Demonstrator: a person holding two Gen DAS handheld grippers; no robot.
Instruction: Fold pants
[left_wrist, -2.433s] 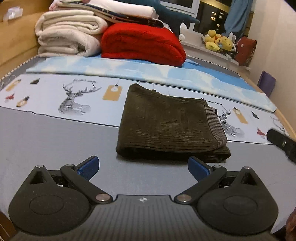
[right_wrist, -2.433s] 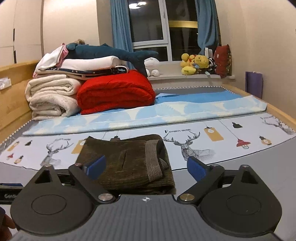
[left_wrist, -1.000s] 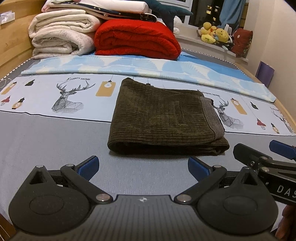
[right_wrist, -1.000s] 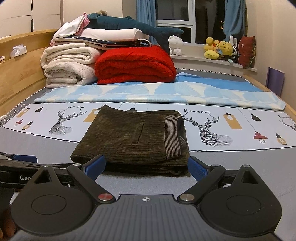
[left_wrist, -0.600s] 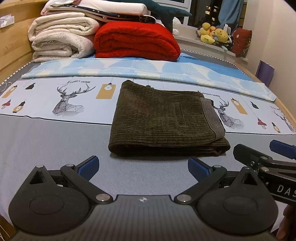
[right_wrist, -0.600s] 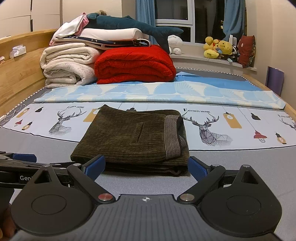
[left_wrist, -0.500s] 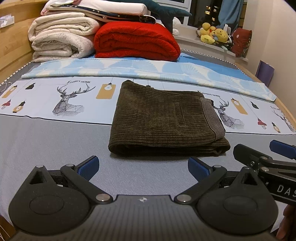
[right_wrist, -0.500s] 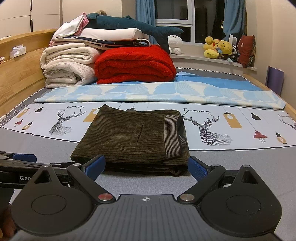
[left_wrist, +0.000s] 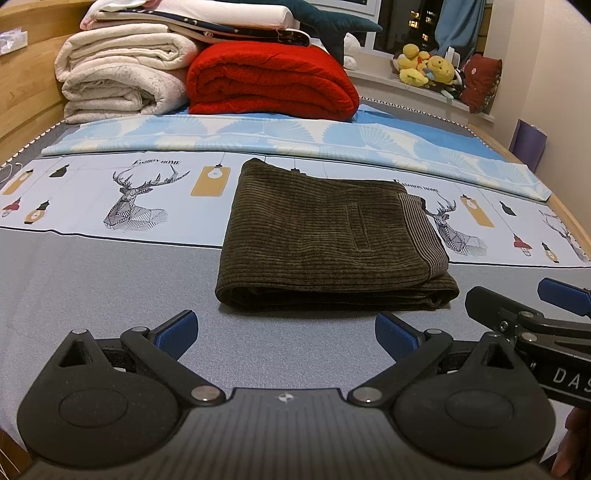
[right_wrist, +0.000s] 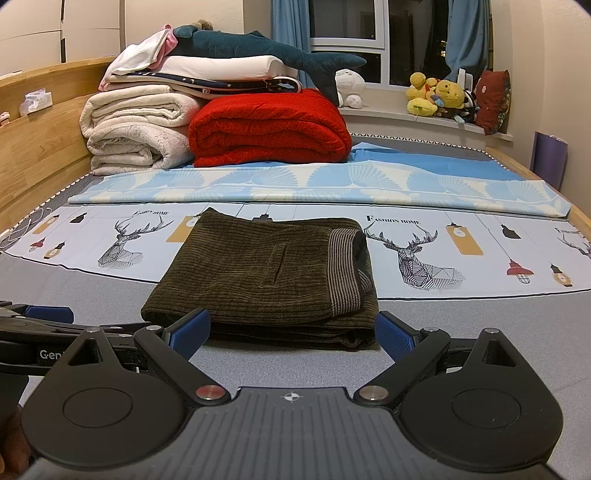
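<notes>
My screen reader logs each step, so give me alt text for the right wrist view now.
Dark olive corduroy pants lie folded into a compact rectangle on the bed, just beyond the open, empty right gripper. The left gripper shows at lower left; folded blankets sit behind.

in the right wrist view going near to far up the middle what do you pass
right gripper → folded pants → deer-print sheet → blue fan-pattern sheet → red blanket → plush shark

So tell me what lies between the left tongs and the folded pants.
Only bare grey bedsheet, seen in the left wrist view, separates the open left tongs from the folded pants.
</notes>
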